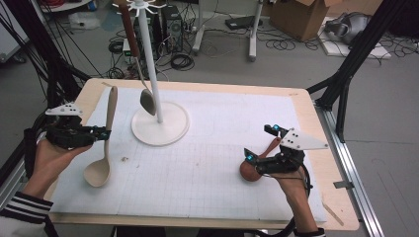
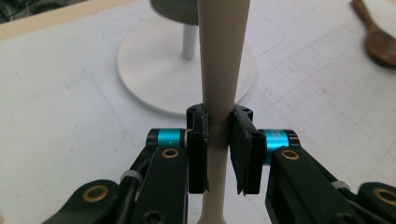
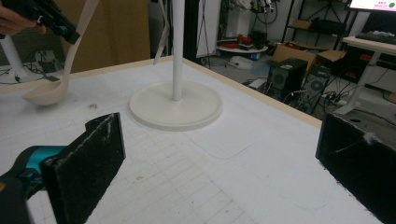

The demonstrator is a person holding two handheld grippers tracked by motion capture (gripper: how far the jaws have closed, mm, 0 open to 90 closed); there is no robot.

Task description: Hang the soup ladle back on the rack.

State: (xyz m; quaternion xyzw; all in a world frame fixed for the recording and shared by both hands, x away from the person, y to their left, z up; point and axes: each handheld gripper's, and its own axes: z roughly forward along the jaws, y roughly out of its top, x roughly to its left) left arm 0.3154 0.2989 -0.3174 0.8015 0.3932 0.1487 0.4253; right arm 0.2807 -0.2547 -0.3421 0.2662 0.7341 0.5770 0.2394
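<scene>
We see the left gripper (image 1: 101,133) at the left side of the counter (image 1: 316,148); its jaws are clenched on the handle of a beige ladle (image 1: 104,148), and in the left gripper view the two pads press the handle from both sides, about at its middle. The beige ladle (image 2: 219,70) stands nearly upright with the bowl at the bottom and the handle end pointing up; in the high view its bowl is low over the white mat (image 1: 222,173), but we cannot tell if it touches the mat. Just to the right of the ladle stands the white rack (image 1: 159,126) with a round base and a thin pole; a metal spoon with a brown handle (image 1: 136,54) hangs from its top, beside the pole.

The right gripper (image 1: 262,145) is at the right side of the counter; its jaws are released and stand wide apart, which the right gripper view shows clearly, with nothing between them. A brown wooden spoon (image 1: 254,165) lies on the mat just under this gripper; the spoon is well apart from the ladle.
</scene>
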